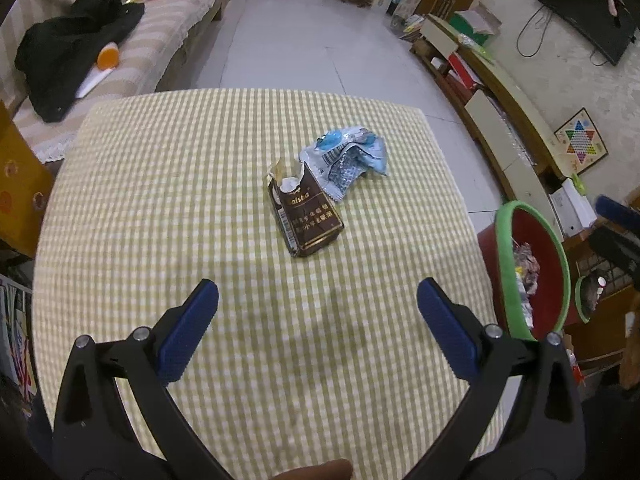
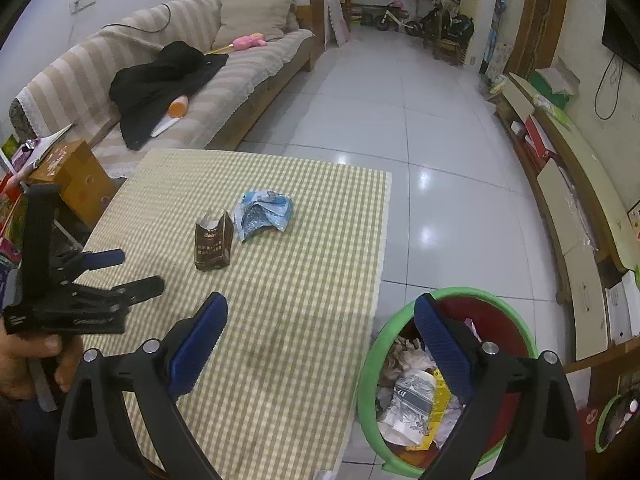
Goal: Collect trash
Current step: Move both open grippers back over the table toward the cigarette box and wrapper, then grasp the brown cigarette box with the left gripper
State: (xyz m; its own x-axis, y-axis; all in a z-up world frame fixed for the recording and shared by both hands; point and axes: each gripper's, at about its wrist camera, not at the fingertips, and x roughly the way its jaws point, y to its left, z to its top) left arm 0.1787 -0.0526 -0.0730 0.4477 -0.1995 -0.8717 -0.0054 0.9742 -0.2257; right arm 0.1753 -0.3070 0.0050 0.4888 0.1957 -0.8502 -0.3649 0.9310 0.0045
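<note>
Both tongs wide, nothing between: left tongs [image 1: 318, 300] over the table [image 1: 160, 200], right tongs [image 2: 320, 314] at table edge, above bin [image 2: 370, 360]. Brown pack [image 1: 306, 216] & blue wrapper [image 1: 348, 156] lie touching at table center

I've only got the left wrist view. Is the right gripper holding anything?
Observer: No. The right gripper is open and empty; one of its fingers shows in front of the bin.
Operator: What's in the bin? I see it edge-on.
Observer: Crumpled paper, a silver packet and a yellow box.
Operator: Where does my left gripper sit from there?
Observer: The left gripper is at the table's near left edge, short of the brown pack.
</note>
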